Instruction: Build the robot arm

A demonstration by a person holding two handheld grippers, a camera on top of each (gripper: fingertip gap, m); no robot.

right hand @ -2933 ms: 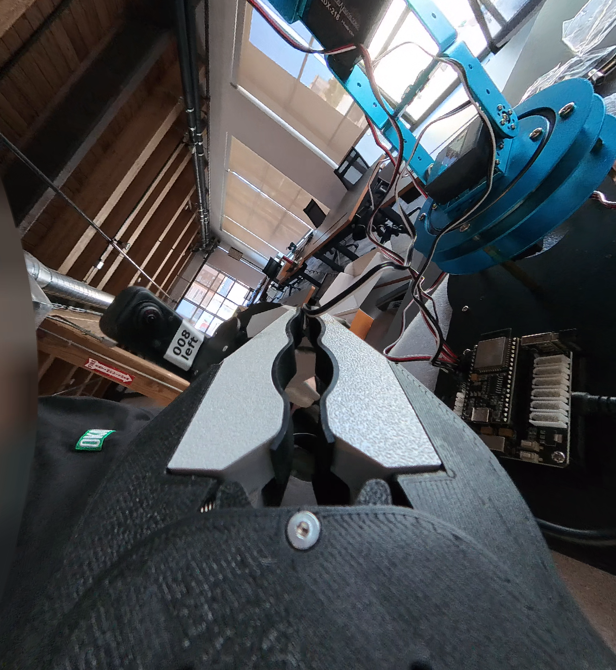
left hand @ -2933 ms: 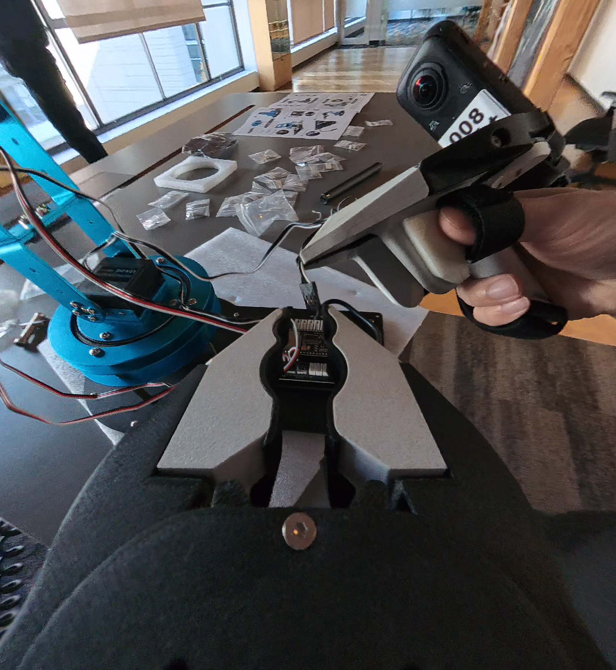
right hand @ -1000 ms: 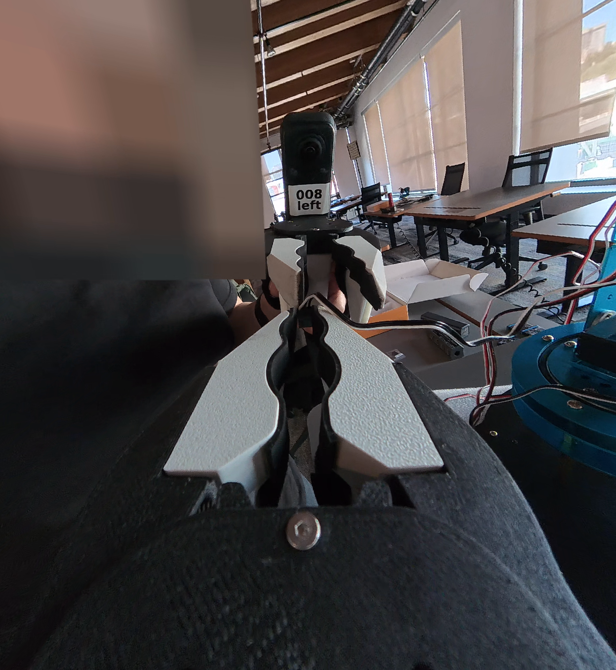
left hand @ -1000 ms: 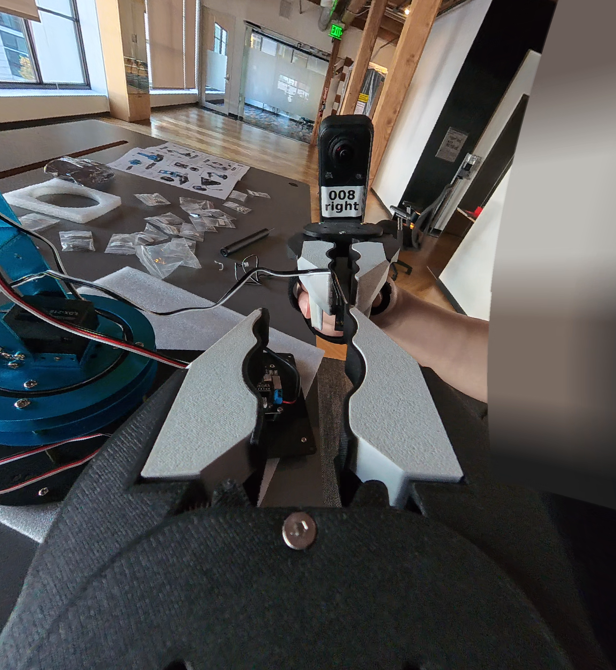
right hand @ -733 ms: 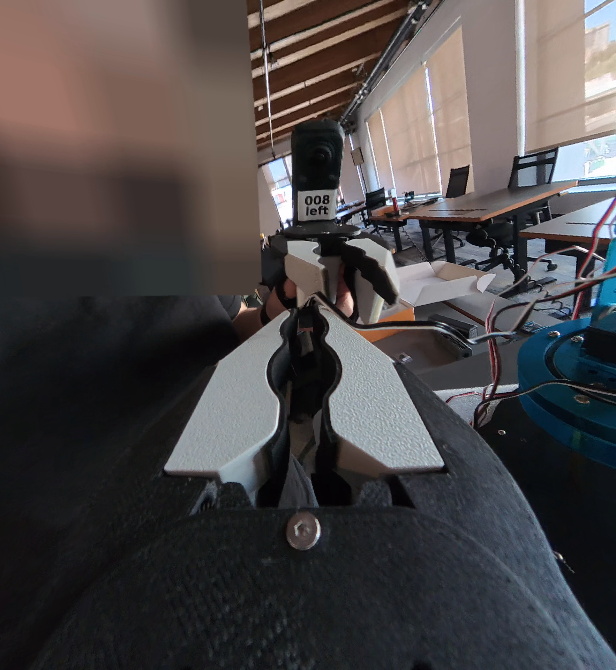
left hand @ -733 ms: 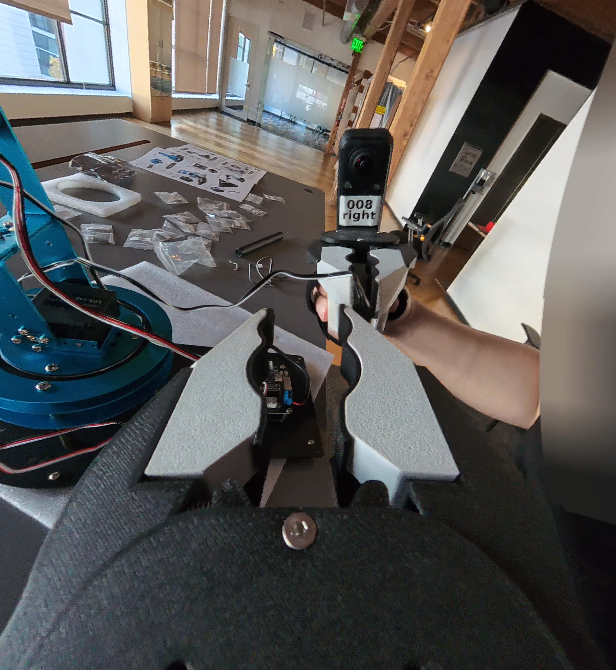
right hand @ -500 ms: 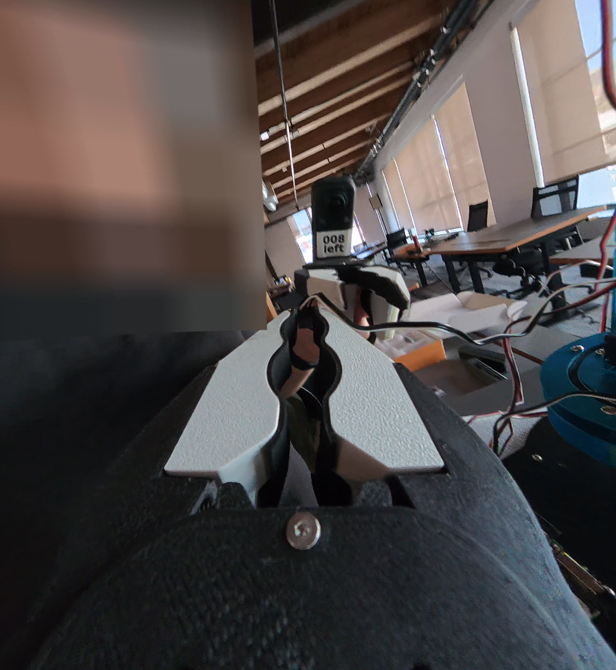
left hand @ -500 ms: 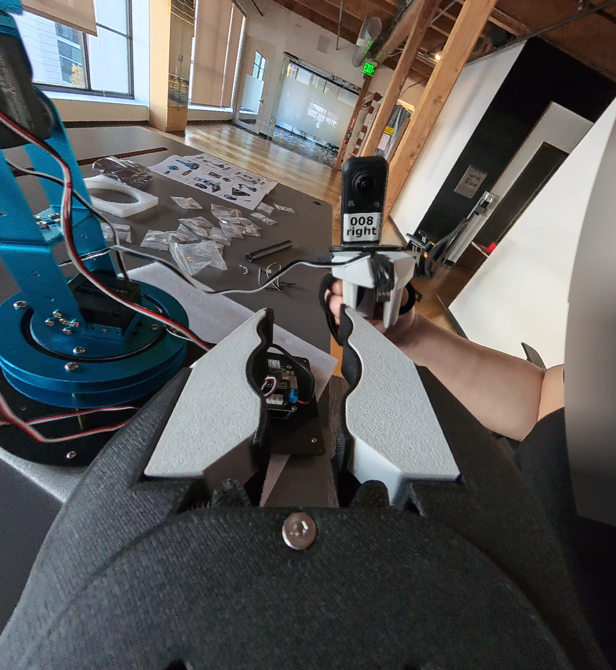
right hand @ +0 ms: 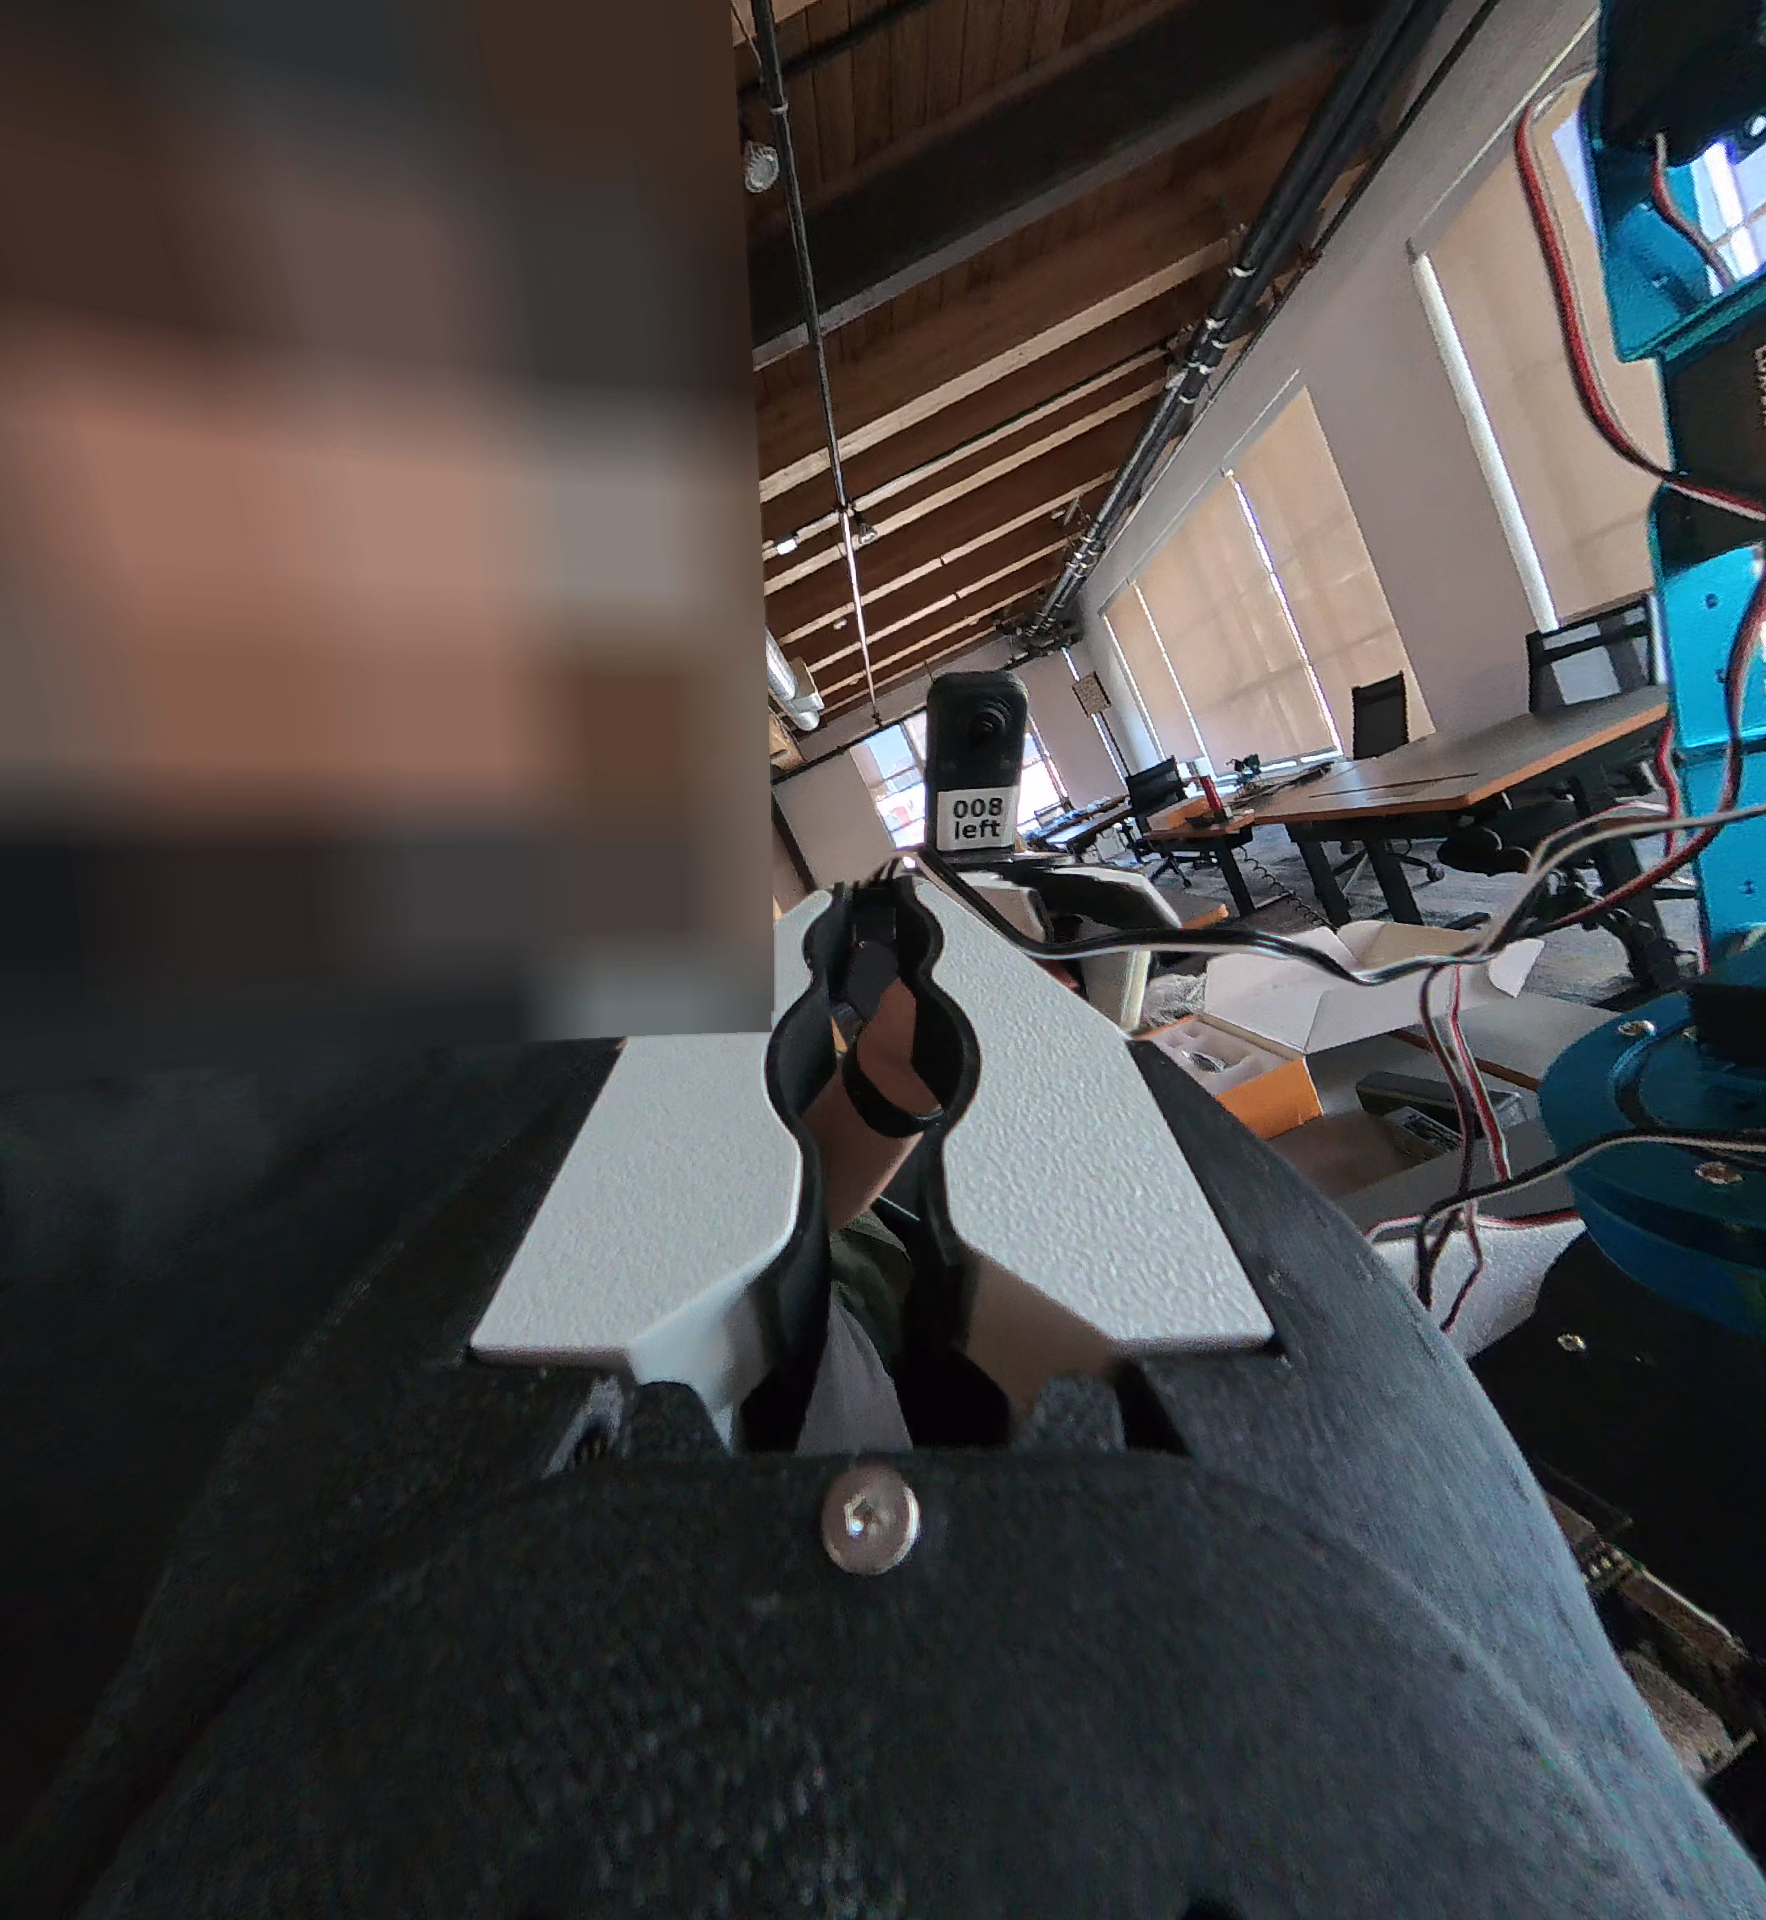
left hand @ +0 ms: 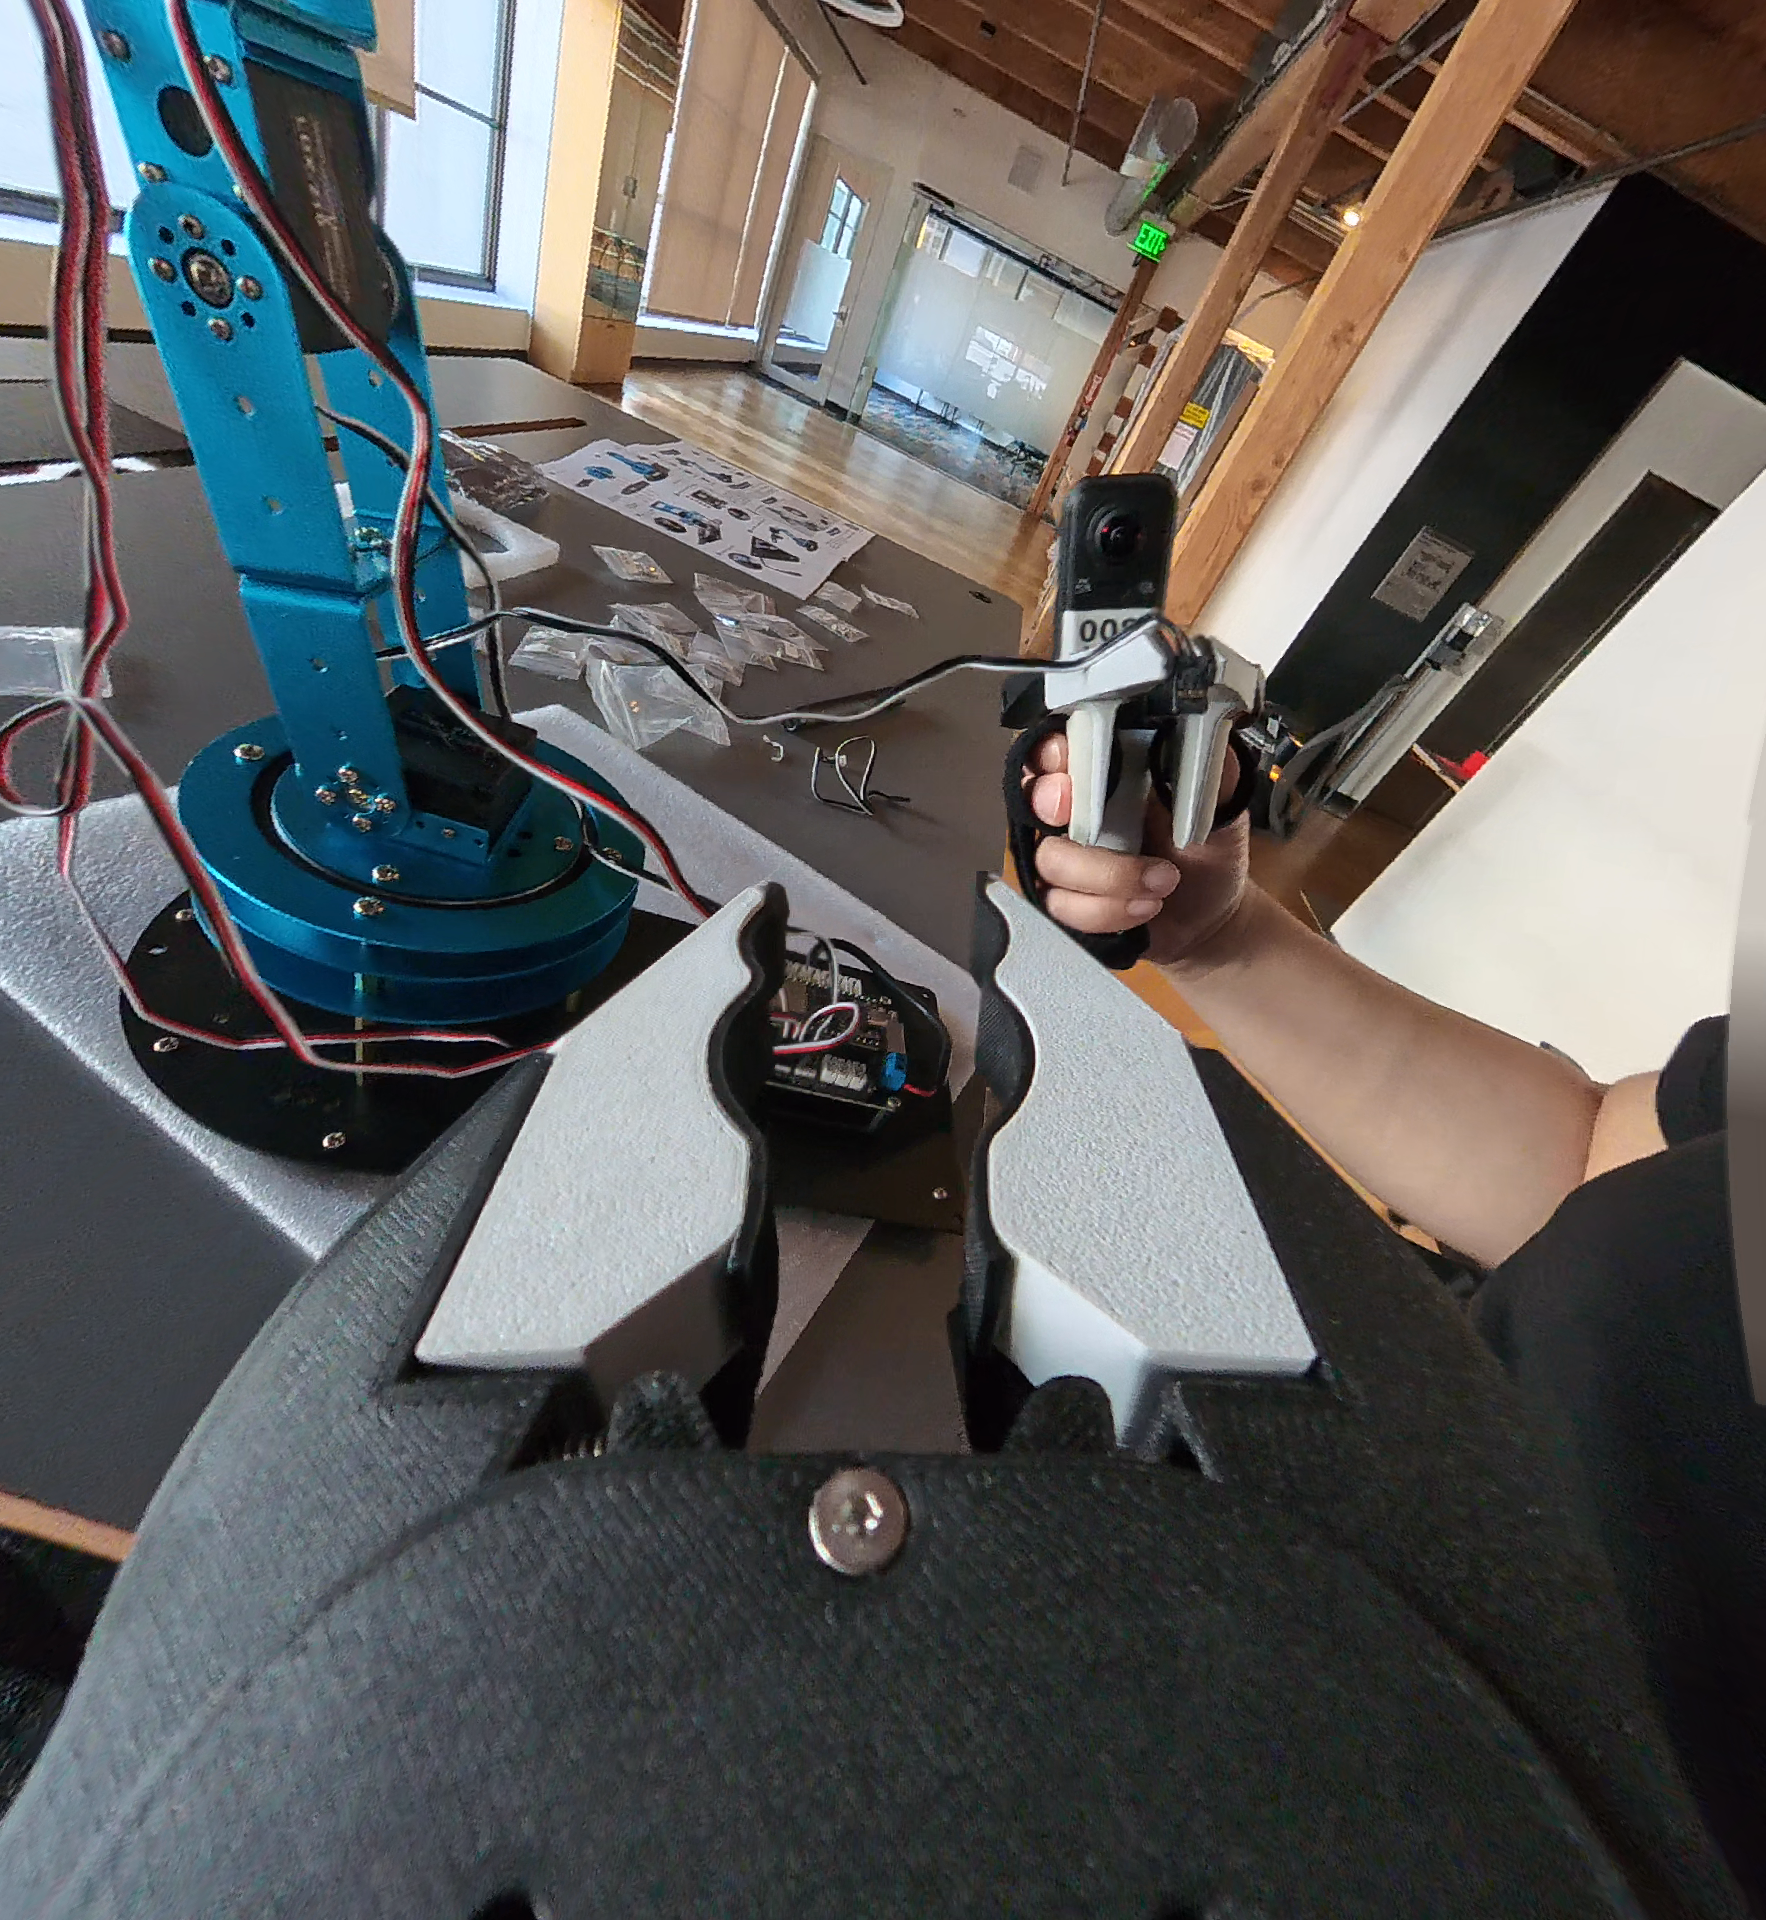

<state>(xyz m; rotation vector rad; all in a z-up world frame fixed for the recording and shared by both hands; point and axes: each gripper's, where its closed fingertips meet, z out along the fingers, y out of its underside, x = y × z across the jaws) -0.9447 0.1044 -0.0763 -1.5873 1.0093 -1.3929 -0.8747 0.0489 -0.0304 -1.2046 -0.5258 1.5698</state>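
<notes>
My left gripper (left hand: 874,899) is open and empty, hovering above a black circuit board (left hand: 837,1060) with red, white and black leads plugged in. The board sits on a black plate beside a blue metal robot arm (left hand: 391,852). My right gripper (left hand: 1165,665) is held in a hand to the right, beyond the table edge and above board height. It is shut on the black connector (right hand: 874,935) of a black-and-white wire (left hand: 837,707). The wire runs taut back to the blue arm (right hand: 1710,1122). The left gripper's camera (right hand: 972,758) faces the right wrist view.
White foam sheet (left hand: 17,883) lies under the arm's plate on the dark table (left hand: 79,1247). Several small plastic bags (left hand: 671,644), a printed sheet (left hand: 713,509) and bent wire clips (left hand: 848,769) lie farther back. Loose red and black leads (left hand: 79,675) hang around the blue arm. My right fingertips sit around 11 centimeters from my left ones.
The right gripper carried the connector up and away from the board, then to the right, drawing the wire taut. The left gripper opened, drew back and turned left, showing more of the blue arm.
</notes>
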